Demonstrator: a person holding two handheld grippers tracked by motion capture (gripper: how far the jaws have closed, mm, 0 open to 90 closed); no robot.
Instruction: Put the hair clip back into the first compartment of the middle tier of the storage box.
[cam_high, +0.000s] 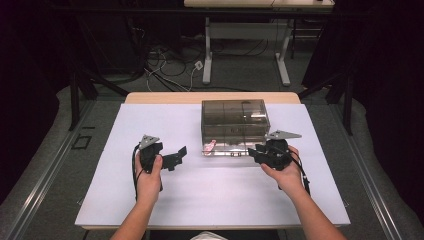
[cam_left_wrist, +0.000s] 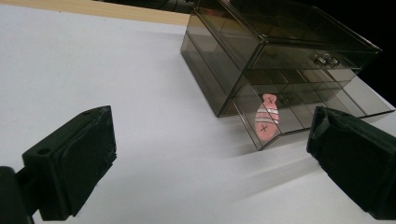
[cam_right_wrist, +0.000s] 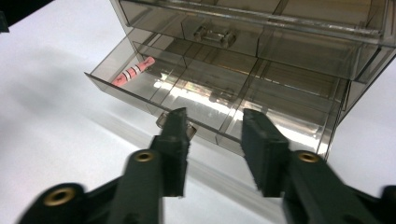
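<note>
A smoky clear drawer box (cam_high: 235, 117) stands at the middle of the white mat. Its bottom drawer (cam_right_wrist: 116, 88) is pulled out toward me. A small pink piece with white stripes (cam_right_wrist: 133, 72) (cam_left_wrist: 266, 119) lies in the drawer's end compartment, on the left in the high view (cam_high: 209, 146). My right gripper (cam_right_wrist: 212, 121) (cam_high: 256, 151) is at the drawer's front. Its jaws are partly apart, and the left one overlaps the small drawer handle (cam_right_wrist: 161, 120) without both pads pressing on it. My left gripper (cam_left_wrist: 210, 140) (cam_high: 176, 156) is held wide open over the mat to the box's left, holding nothing.
The white mat (cam_high: 165, 200) covers a wooden table. The box's upper drawer with its handle (cam_right_wrist: 215, 35) is closed. Behind the table are a white desk frame (cam_high: 207, 60) and cables on the floor.
</note>
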